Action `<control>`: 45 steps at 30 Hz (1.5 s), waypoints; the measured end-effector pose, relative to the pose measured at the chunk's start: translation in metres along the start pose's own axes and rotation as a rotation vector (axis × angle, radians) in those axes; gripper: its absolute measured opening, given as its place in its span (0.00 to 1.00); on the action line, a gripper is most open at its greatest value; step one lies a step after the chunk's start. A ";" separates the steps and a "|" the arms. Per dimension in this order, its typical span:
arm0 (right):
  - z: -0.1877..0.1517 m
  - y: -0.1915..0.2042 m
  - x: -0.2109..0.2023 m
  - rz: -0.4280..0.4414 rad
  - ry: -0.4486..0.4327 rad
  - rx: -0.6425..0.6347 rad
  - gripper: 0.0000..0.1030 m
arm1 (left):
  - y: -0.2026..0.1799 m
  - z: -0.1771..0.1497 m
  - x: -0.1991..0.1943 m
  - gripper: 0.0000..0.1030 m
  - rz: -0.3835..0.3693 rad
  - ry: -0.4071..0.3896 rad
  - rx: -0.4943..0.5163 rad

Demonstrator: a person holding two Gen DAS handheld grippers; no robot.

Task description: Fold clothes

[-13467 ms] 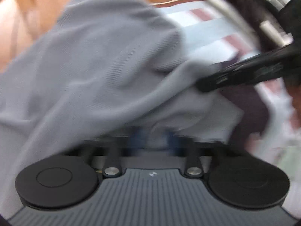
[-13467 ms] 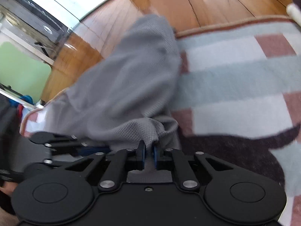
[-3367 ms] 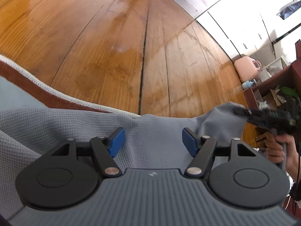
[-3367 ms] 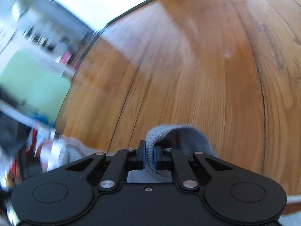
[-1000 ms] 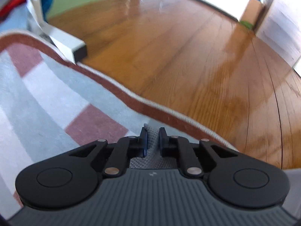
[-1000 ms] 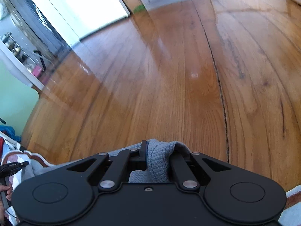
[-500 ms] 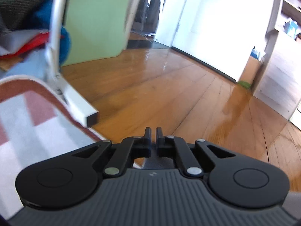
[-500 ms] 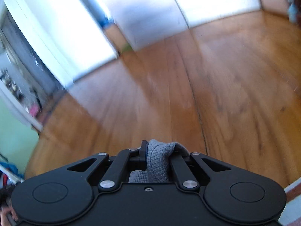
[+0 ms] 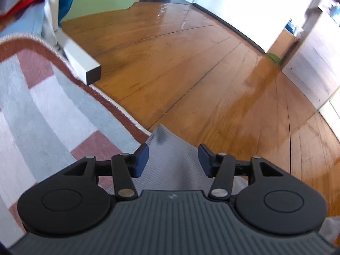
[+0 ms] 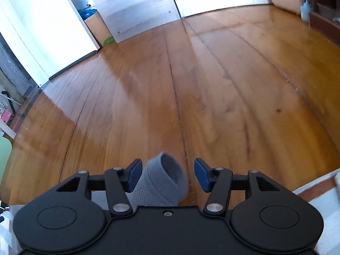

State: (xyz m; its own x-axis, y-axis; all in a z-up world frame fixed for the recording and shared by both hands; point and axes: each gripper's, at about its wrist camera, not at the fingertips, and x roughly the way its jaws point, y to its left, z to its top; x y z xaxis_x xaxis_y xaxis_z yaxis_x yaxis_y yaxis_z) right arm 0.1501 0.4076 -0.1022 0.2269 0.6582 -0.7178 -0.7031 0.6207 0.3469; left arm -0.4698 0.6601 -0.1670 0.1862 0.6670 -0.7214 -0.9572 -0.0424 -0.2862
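The left gripper (image 9: pixel 173 159) is seen with its jaws spread wide, the two blue fingertips (image 9: pixel 142 163) standing well apart on their black linkage arms. Nothing is clamped between them. The gripper is pointed forward and tilted slightly downward.

The right gripper (image 10: pixel 167 175) is likewise held with its jaws parted, the blue fingertips (image 10: pixel 134 175) set wide on either side. Nothing is pinched by the pads. It is directed forward at a shallow downward angle. Neither of the person's hands is visible in either wrist view.
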 end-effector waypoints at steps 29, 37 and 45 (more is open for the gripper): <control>-0.149 -0.022 -0.083 0.118 0.158 -0.039 0.51 | -0.058 -0.107 -0.050 0.71 0.224 0.312 0.375; -0.205 -0.016 -0.111 0.113 0.246 -0.109 0.57 | 0.018 -0.080 -0.051 0.61 0.459 0.283 0.302; -0.198 0.056 -0.126 0.369 0.319 -0.419 0.57 | 0.060 -0.079 -0.078 0.59 0.081 0.309 -0.092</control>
State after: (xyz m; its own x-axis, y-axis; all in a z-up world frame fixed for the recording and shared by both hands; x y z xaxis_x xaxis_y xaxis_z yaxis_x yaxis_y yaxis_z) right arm -0.0512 0.2751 -0.1123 -0.2466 0.5976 -0.7629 -0.9150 0.1159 0.3865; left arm -0.5242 0.5469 -0.1774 0.1824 0.4026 -0.8970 -0.9503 -0.1618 -0.2658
